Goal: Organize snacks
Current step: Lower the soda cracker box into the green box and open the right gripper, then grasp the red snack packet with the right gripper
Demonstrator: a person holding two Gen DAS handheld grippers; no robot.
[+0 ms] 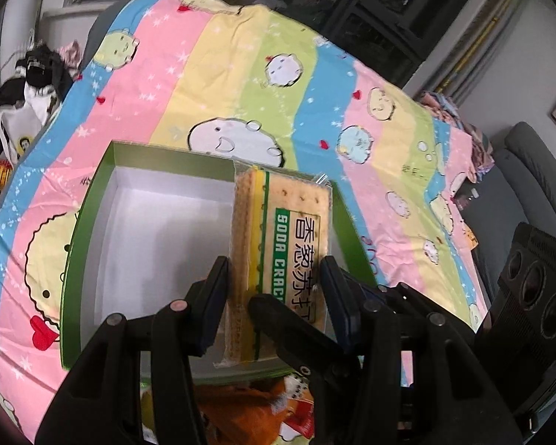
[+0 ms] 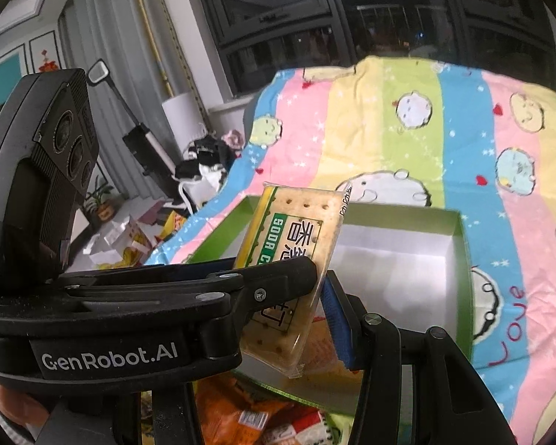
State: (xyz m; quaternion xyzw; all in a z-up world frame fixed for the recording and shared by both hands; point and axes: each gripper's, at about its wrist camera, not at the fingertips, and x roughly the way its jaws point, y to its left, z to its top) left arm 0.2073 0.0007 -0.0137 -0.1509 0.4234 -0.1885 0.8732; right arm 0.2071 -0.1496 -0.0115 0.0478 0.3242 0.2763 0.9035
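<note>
Left wrist view: my left tool (image 1: 274,278) clenches the clear-wrapped soda cracker pack (image 1: 285,230) over the green, white-lined cardboard box's (image 1: 92,200) right edge, roomy inside; whether my right tool (image 2: 317,289) grips, I cannot tell.

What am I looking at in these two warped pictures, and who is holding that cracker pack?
No robot arm here: a person carries a hand-held gripper in each hand, each with a fisheye camera looking along its fingers. The left camera shows the left hand-held gripper with its two fingers on either side of a soda cracker pack, held over an open green box with a white inside. The right camera sees that same pack from the other side, between the right hand-held gripper fingers too, with the left tool crossing in front. The box sits on a striped cartoon bedsheet. Orange snack bags lie nearer.
</note>
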